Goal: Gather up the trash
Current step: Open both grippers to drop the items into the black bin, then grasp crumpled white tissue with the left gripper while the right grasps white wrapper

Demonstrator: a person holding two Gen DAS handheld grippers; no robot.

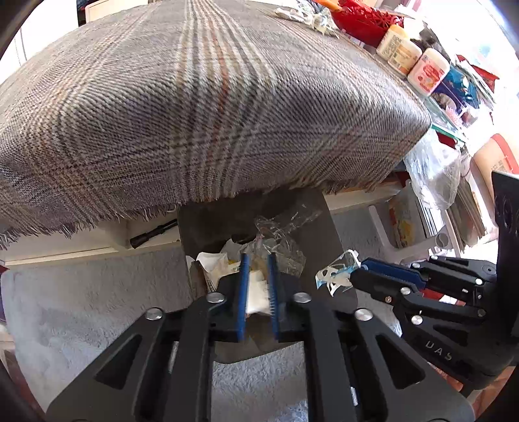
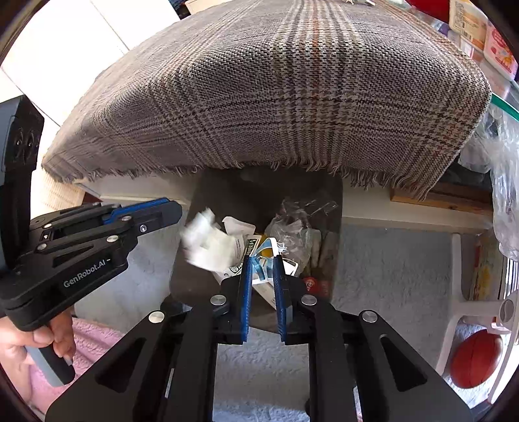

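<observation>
A dark trash bin (image 1: 327, 227) stands on the floor under the table edge, holding paper, wrappers and clear plastic (image 1: 282, 240). My left gripper (image 1: 258, 259) hangs over the bin, jaws slightly apart, with a white tissue (image 1: 258, 298) between the pads; in the right wrist view a blurred white tissue (image 2: 204, 240) is in the air just below the left gripper (image 2: 175, 209). My right gripper (image 2: 262, 259) is shut on a clear blue-and-white plastic wrapper (image 2: 261, 264) above the bin (image 2: 334, 201); it also shows in the left wrist view (image 1: 334, 276).
A plaid cloth (image 1: 194, 97) covers the table above the bin. Jars (image 1: 428, 69), a red basket (image 1: 366, 14) and crumpled wrappers (image 1: 305, 14) stand at its far right. Plastic bags (image 1: 434, 168) and a white stool (image 2: 460, 292) are right of the bin. Grey carpet (image 1: 81, 292) is below.
</observation>
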